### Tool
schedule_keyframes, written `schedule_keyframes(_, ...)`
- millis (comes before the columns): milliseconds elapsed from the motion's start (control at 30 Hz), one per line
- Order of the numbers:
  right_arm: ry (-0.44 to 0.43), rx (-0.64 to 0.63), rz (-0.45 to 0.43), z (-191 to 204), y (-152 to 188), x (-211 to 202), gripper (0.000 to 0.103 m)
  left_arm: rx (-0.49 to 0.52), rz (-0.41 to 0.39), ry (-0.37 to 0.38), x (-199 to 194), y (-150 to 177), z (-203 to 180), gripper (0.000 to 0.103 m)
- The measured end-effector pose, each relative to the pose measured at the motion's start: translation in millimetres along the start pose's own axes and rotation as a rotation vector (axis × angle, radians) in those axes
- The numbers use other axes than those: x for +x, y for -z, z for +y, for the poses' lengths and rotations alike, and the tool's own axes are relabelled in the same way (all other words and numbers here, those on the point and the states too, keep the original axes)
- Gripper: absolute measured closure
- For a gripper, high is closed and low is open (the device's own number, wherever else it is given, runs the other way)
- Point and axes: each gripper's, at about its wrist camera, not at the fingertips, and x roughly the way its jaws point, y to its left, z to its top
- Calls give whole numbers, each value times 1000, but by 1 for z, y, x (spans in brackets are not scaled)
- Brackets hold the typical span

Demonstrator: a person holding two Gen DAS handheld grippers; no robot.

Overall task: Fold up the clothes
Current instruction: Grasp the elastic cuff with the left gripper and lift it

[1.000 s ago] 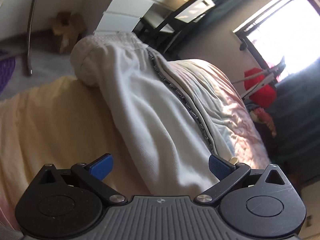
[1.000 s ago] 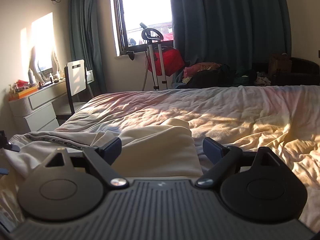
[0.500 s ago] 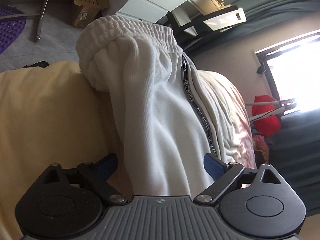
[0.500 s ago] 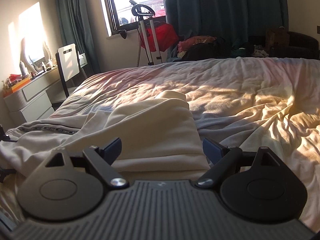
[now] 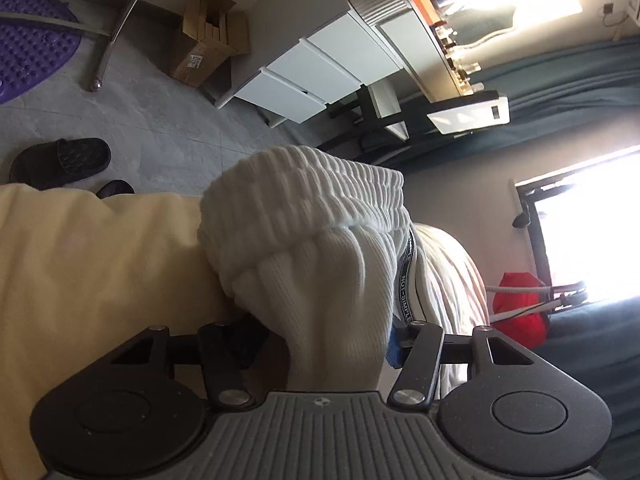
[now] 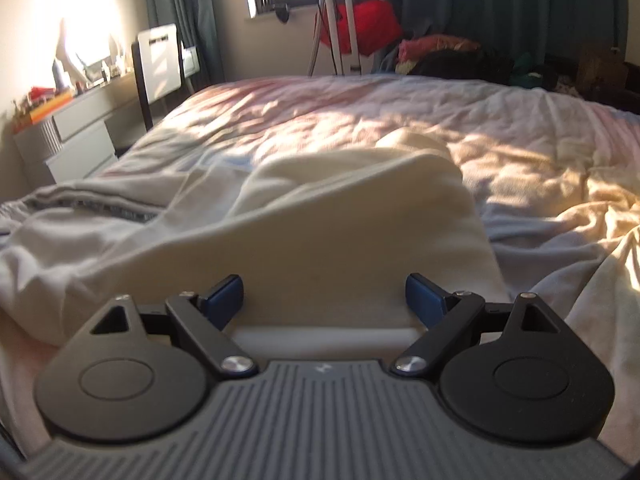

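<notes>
Left wrist: trousers (image 5: 328, 280) stripe reads "NOT-SIMPLE" — seemingly.

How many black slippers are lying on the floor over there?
2. One black slipper lies in full view on the grey floor; a second slipper peeks out just beyond the yellow cloth, mostly hidden. Others may be covered.

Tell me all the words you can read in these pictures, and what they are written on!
"NOT-SIMPLE": repeated along the black tape stripe sewn down the side of the white ribbed sweatpants; only the copy nearest the left claw is clear.
Label on the brown cardboard box standing on the floor: too small to read.
Right wrist view: the same stripe is blurred, no readable text there.
</notes>
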Motion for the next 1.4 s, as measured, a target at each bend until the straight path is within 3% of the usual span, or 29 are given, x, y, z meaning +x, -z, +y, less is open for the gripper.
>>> schedule_keyframes(33, 5, -8, 12, 1, 4, 4, 14, 5, -4, 2, 0, -1, -2, 64)
schedule_keyframes(133, 10, -10, 10, 1, 5, 2, 14, 43, -28, 6, 1, 0, -11, 81)
schedule_keyframes(333, 52, 71, -39, -10, -1, -20, 14, 264, -140, 3, -12, 22, -58, 87)
schedule_keyframes(467, 61, 171, -117, -29, -5, -48, 14, 471, -253, 5, -45, 63, -105, 87)
schedule_keyframes(633, 112, 247, -196, -53, -3, -77, 14, 596, -347, 120, -75, 122, -163, 88)
schedule_keyframes(733, 84, 295, -287, -66, -3, -99, 14, 654, -383, 200, -88, 163, -200, 89)
schedule_keyframes(867, 132, 337, -367, -81, -5, -111, 13, 748, -405, 324, -95, 243, -250, 90)
schedule_keyframes(967, 214, 427, -401, -102, -3, -112, 14, 832, -416, 397, -87, 315, -280, 91)
schedule_keyframes(1033, 264, 492, -422, -117, -1, -113, 13, 900, -409, 439, -73, 367, -292, 91)
schedule_keyframes(1133, 324, 609, -460, -146, 6, -116, 13, 1081, -359, 495, -40, 456, -284, 91)
schedule_keyframes(1200, 366, 694, -468, -165, 13, -114, 13, 1243, -303, 472, -7, 515, -269, 91)
schedule_keyframes(1300, 361, 785, -433, -183, 22, -104, 13, 1410, -166, 395, 37, 582, -240, 91)
schedule_keyframes(1400, 347, 870, -390, -201, 32, -93, 13, 1503, -220, 362, 54, 611, -223, 90)
